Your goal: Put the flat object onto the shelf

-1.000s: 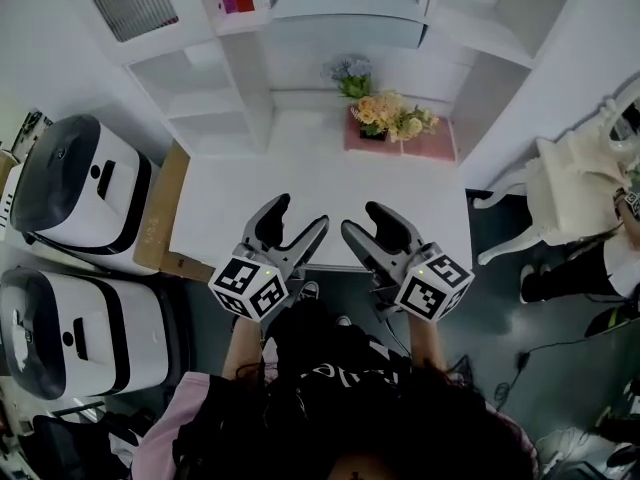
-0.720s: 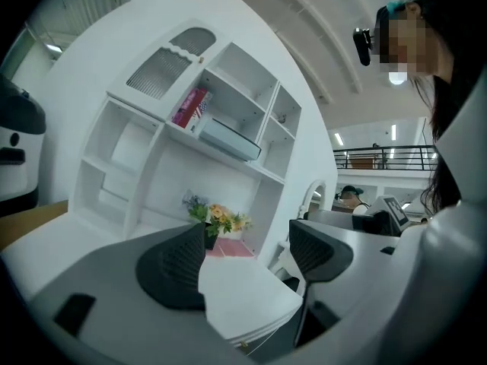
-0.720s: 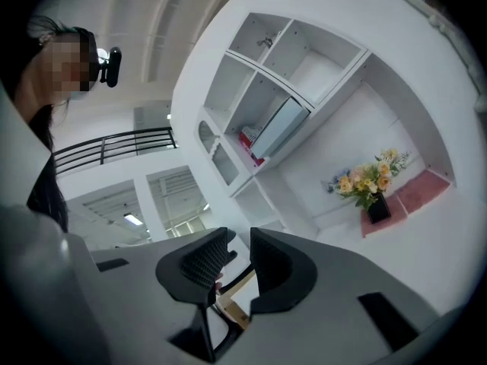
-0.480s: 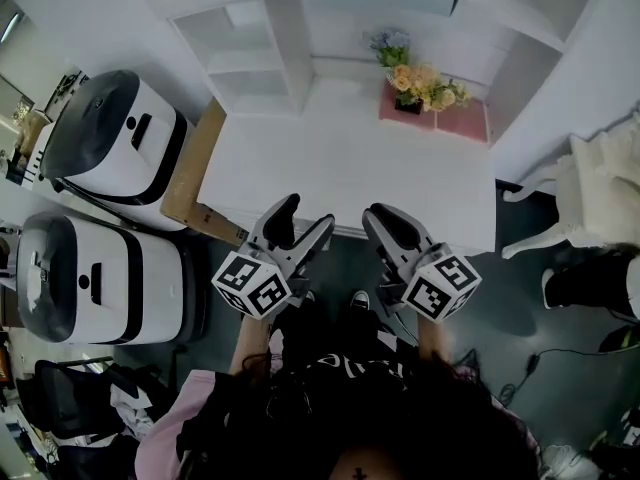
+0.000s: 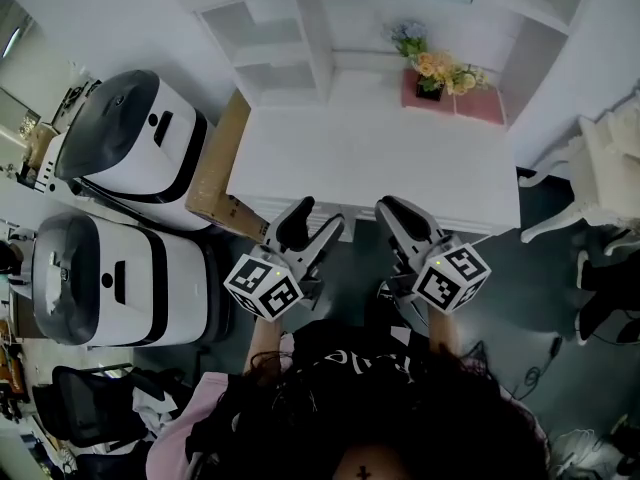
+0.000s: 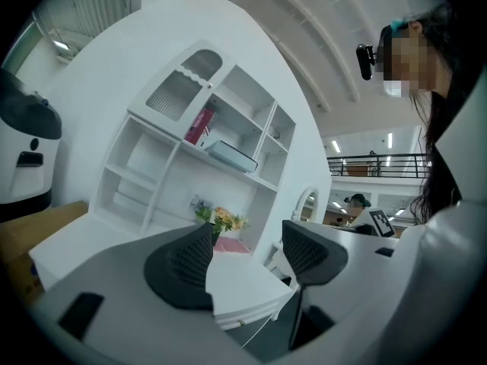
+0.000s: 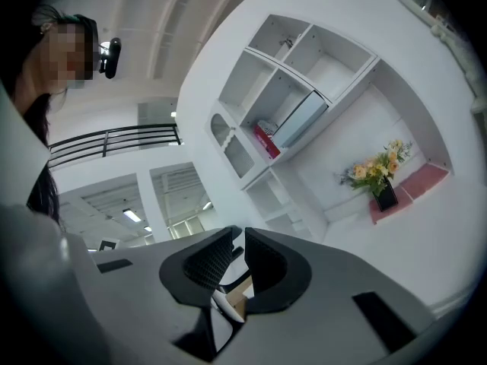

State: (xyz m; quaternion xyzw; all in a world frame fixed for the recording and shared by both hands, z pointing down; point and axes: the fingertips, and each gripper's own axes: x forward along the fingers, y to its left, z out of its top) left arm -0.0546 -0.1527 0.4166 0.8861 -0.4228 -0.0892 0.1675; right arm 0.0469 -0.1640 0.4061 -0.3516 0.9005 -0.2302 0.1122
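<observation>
A flat grey-blue box (image 6: 230, 156) lies tilted on an upper shelf of the white shelf unit (image 5: 285, 48), next to a red book (image 6: 200, 126); the box (image 7: 300, 120) also shows in the right gripper view. A pink flat slab (image 5: 470, 106) under a pot of flowers (image 5: 437, 70) rests on the white desk (image 5: 370, 163). My left gripper (image 5: 318, 220) hovers off the desk's front edge, open; its jaws have just been closing a little, with nothing between them (image 6: 247, 238). My right gripper (image 5: 395, 208) hangs beside it, shut and holding nothing (image 7: 239, 238).
Two white-and-black rounded machines (image 5: 130, 143) (image 5: 95, 278) stand left of the desk, with a cardboard box (image 5: 220, 173) between them and it. A white chair (image 5: 605, 168) is at the right. Dark floor lies under the grippers. A black office chair (image 5: 95, 433) sits bottom left.
Both grippers have drawn back from over the desk's front edge to over the floor. The right jaws went from open to shut. The left jaws narrowed slightly.
</observation>
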